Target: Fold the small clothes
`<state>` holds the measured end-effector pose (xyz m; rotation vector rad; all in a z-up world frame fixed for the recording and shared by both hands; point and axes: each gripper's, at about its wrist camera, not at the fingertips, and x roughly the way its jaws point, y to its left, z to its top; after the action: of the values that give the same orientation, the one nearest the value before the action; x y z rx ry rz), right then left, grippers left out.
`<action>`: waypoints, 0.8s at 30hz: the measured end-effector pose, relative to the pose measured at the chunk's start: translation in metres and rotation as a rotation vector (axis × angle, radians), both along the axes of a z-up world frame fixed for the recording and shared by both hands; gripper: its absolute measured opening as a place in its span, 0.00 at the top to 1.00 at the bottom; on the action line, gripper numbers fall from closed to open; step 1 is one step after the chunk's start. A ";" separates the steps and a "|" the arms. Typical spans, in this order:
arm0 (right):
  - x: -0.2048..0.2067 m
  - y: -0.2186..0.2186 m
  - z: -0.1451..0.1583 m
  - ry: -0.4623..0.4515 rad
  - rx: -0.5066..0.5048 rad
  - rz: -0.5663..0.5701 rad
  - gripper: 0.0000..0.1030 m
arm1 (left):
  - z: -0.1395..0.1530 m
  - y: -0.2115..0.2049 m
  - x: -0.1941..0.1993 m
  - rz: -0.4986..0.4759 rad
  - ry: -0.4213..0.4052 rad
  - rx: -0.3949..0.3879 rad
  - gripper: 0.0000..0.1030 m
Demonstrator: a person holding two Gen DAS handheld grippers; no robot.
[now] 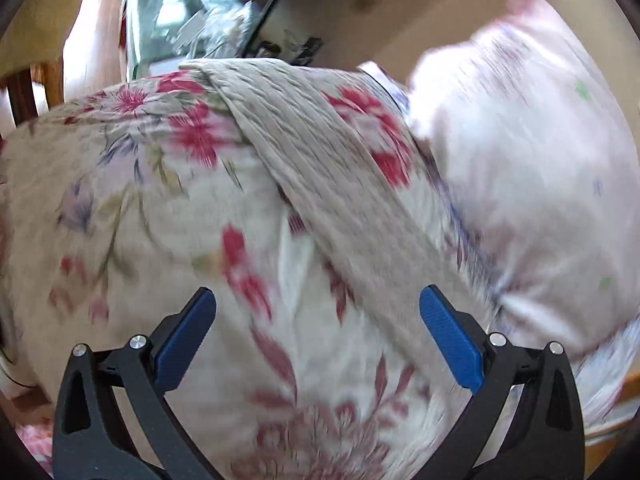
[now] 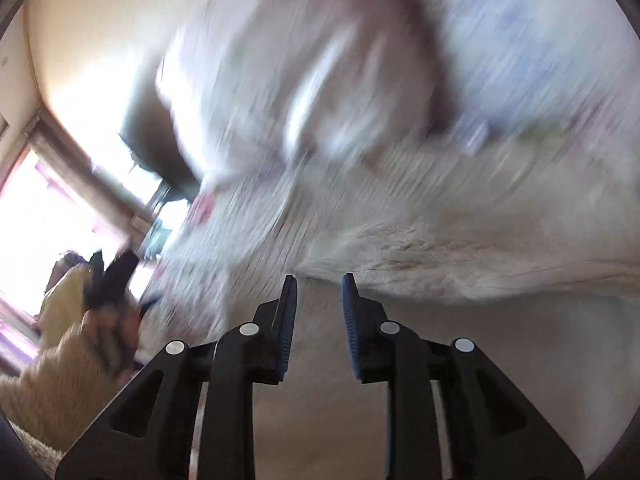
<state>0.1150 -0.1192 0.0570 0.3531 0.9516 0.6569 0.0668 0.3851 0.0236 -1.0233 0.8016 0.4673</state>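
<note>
A cream garment with red and pink flowers [image 1: 168, 208] fills the left wrist view, with a ribbed beige band [image 1: 320, 168] running diagonally across it. A pale pink garment with small prints [image 1: 520, 152] lies to its right. My left gripper [image 1: 318, 312] is open, its blue pads spread wide just above the floral cloth, holding nothing. In the right wrist view, blurred by motion, my right gripper [image 2: 319, 296] has a narrow gap between its pads, with nothing between them, just below a ribbed beige edge [image 2: 440, 256] of cloth. Pale pink cloth [image 2: 320, 80] lies beyond.
A beige tabletop [image 1: 420, 20] shows behind the clothes, with a glossy dark sheet [image 1: 192, 12] at the back left. In the right wrist view the other gripper in a person's hand [image 2: 108, 292] shows at left, near a bright window [image 2: 36, 208].
</note>
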 end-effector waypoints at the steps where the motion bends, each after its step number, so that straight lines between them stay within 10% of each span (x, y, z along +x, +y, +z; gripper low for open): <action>1: -0.002 0.007 -0.008 0.042 0.014 0.017 0.76 | -0.003 0.010 0.000 0.019 -0.007 -0.028 0.03; 6: -0.016 0.012 -0.028 0.144 -0.056 0.012 0.70 | -0.013 0.067 0.010 0.132 -0.098 -0.180 0.32; 13: -0.010 -0.004 -0.025 0.168 -0.064 -0.080 0.58 | -0.020 0.114 0.016 0.247 -0.124 -0.248 0.44; 19: -0.015 0.002 -0.032 0.179 -0.092 -0.063 0.55 | -0.017 0.130 0.030 0.270 -0.074 -0.203 0.93; 24: -0.023 -0.017 -0.034 0.190 -0.094 -0.092 0.53 | 0.045 0.083 0.079 -0.005 -0.145 -0.002 0.93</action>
<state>0.0922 -0.1364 0.0227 0.3781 1.1367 0.4991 0.1459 0.4676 0.0688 -1.0449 0.6751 0.3834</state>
